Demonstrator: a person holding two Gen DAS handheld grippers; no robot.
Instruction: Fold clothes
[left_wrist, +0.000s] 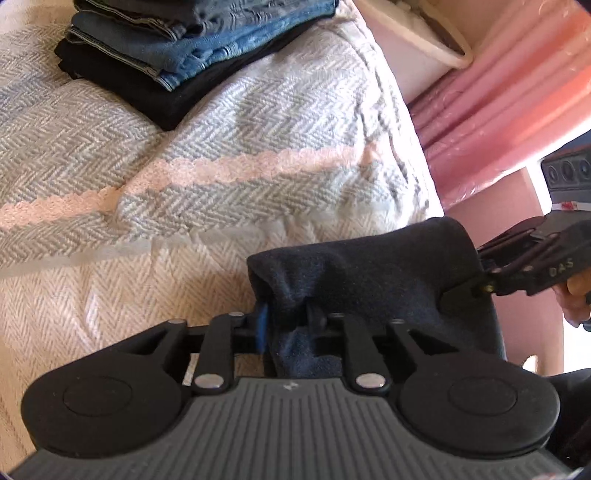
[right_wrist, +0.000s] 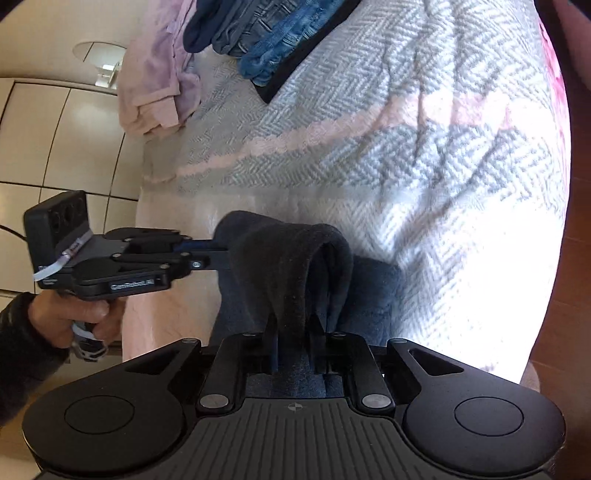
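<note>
Item: dark navy knit garment (left_wrist: 369, 266), bunched at bed's near edge, 6 o'clock of folded jeans stack (left_wrist: 192, 48). Left gripper (left_wrist: 286, 326) and right gripper (right_wrist: 295, 343) both pinch it, jaws narrow. Advice: draw edges apart, level, lay flat on herringbone bedspread (left_wrist: 258, 122).

Bright daylight overexposes the bedspread (right_wrist: 461, 221); fisheye-warped edges.

Herringbone bedspread (left_wrist: 258, 122), pink curtain (left_wrist: 498, 110), tiled floor (right_wrist: 55, 140)
</note>
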